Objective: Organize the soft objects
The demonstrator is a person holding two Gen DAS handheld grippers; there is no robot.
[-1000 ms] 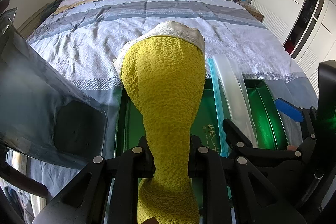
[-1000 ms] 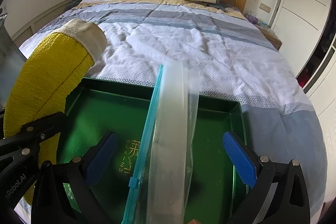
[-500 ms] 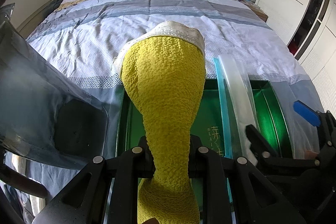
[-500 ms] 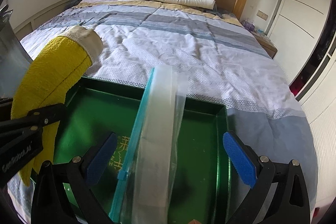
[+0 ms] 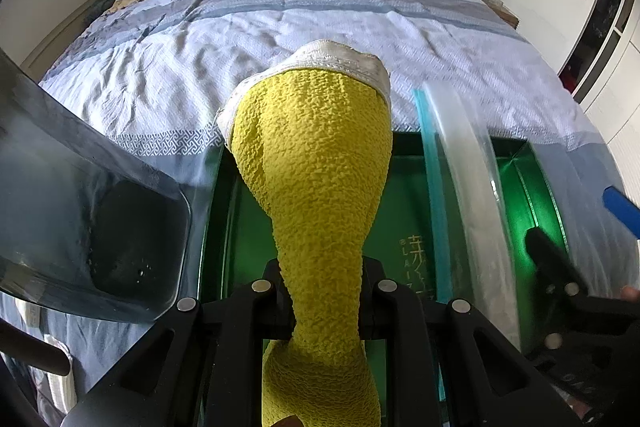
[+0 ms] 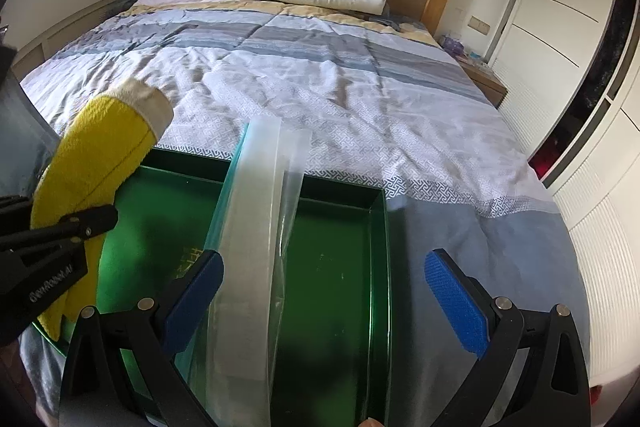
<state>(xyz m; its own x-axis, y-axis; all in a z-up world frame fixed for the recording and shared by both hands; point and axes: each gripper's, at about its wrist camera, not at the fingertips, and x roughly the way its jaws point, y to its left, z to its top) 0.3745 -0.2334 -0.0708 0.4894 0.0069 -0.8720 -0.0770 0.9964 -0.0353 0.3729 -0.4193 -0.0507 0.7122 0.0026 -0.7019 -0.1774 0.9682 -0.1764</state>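
Yellow terry-textured sock with a cream cuff (image 5: 316, 163), that's what I've got clamped in my left gripper (image 5: 320, 299), jaws pressed together on its lower part so the cuff end stands up and leans forward over the green metal tray (image 6: 340, 267) on the striped grey bedspread (image 6: 320, 67). My right gripper (image 6: 320, 291) has its blue-padded jaws spread wide, nothing pinched between them as far as I can see. A clear zip-top plastic bag with a teal seal strip (image 6: 256, 227) rises between those pads, standing up out of the tray, just beside the left pad; what props it up is below the edge of my view. Off to my left there's a smoky translucent plastic bin (image 5: 92, 219), well clear of the sock. My read: I'm mid-step on bagging the sock. Next I'd want the right jaws to close on one lip of the bag and pull the mouth open, then steer the cuff in.
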